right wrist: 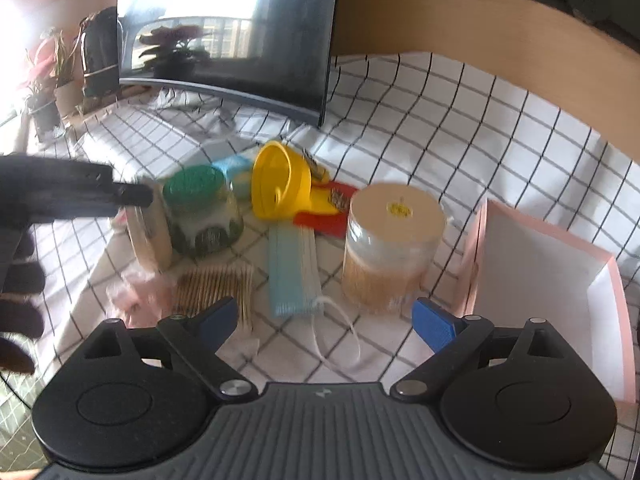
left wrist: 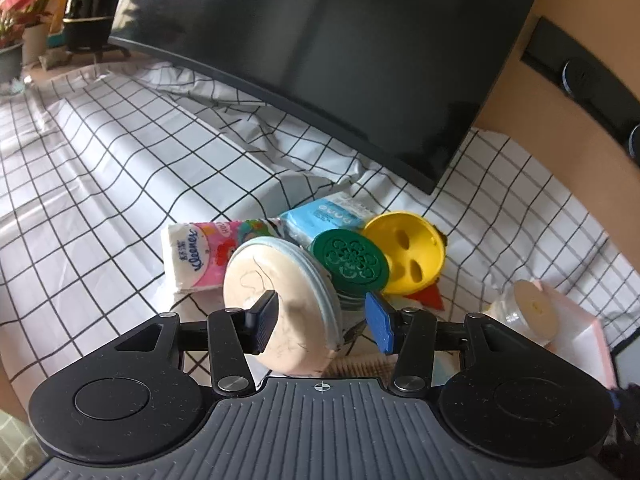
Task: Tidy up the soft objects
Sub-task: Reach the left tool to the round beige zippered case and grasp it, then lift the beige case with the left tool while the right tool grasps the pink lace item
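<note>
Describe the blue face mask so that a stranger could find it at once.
Start at the dark curved monitor on the checked cloth. In front of it lies a clutter around a yellow funnel. The face mask lies flat just nearer, beside the cotton-swab jar: pale blue, pleated, with white ear loops.

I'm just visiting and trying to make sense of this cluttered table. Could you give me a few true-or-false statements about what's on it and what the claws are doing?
1. The jar has a green lid. True.
2. The pink box is packed full. False: its visible inside is bare white.
3. The right claw grips the blue face mask. False: its jaws stand wide apart, with the mask lying on the cloth.
4. A round beige zip pouch sits between the left claw's fingers. True.
5. The tablecloth is plain red. False: it is white with a dark grid.
</note>
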Demonstrator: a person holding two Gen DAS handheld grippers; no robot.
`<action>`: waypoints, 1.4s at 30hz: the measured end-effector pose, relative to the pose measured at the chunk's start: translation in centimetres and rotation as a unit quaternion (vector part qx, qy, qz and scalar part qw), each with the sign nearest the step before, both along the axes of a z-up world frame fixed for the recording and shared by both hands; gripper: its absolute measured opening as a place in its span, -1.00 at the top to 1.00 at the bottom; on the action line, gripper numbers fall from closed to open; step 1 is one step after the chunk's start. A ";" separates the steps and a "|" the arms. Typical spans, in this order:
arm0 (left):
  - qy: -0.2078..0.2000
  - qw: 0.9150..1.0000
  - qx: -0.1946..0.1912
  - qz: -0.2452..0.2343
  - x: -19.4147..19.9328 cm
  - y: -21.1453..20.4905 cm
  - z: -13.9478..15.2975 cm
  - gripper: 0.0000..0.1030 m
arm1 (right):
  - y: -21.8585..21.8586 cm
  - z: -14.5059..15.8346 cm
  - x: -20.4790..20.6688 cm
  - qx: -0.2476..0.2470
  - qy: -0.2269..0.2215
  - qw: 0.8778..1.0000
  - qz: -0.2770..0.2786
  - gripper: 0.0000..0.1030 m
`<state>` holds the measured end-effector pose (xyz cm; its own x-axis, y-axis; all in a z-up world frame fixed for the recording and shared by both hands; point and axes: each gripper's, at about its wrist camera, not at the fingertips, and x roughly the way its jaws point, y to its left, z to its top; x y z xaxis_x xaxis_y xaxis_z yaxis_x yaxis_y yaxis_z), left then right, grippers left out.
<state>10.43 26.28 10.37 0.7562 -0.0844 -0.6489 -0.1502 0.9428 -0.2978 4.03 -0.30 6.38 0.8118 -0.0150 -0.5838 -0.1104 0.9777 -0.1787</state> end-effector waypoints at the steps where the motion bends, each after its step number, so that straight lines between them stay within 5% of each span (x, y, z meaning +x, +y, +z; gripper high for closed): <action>1: 0.004 1.000 0.004 0.003 0.2 -0.3 -0.1 -0.02 | -0.3 -0.2 -0.1 0.002 0.005 1.000 -0.002 -0.83; 9: 0.011 0.996 0.087 -0.015 1.3 -1.4 -1.1 -0.05 | -1.5 -1.2 0.3 0.013 0.026 1.000 -0.009 -0.83; 14: 0.006 0.996 0.086 -0.021 0.3 1.0 -1.4 -0.38 | -2.0 -1.8 0.3 0.027 0.032 0.999 -0.018 -0.83; 18: -0.007 0.994 0.105 0.011 -0.7 2.9 -0.7 -0.43 | -1.8 -1.7 0.0 0.028 0.032 0.999 -0.017 -0.83; 21: -0.012 0.996 0.081 0.036 -1.1 4.5 -0.8 -0.28 | -1.5 -1.9 -0.1 0.024 0.035 0.999 -0.018 -0.83; 26: -0.001 0.998 -0.055 0.042 -0.1 7.1 -3.2 -0.25 | -0.9 -2.5 -0.1 0.008 0.051 0.998 -0.025 -0.83; 31: 0.004 0.998 -0.063 0.019 0.7 6.9 -4.4 -0.23 | -0.1 -2.7 -0.3 -0.014 0.057 0.998 -0.027 -0.83; 34: 0.007 0.996 -0.085 -0.012 1.4 7.2 -4.9 0.11 | 0.5 -2.8 -0.7 -0.035 0.049 0.998 -0.027 -0.83; 36: 0.013 0.992 -0.125 -0.024 1.8 7.8 -5.6 0.12 | 1.1 -3.0 -1.0 -0.056 0.039 0.997 -0.021 -0.83; 42: 0.030 0.986 -0.160 -0.018 2.2 8.7 -6.3 0.13 | 3.5 -3.0 -1.2 -0.079 0.038 0.996 0.033 -0.83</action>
<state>12.65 34.99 4.07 0.7100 -0.3188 -0.6279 -0.1450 0.8064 -0.5733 2.86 3.24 3.43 0.7679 -0.0594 -0.6378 -0.1925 0.9283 -0.3181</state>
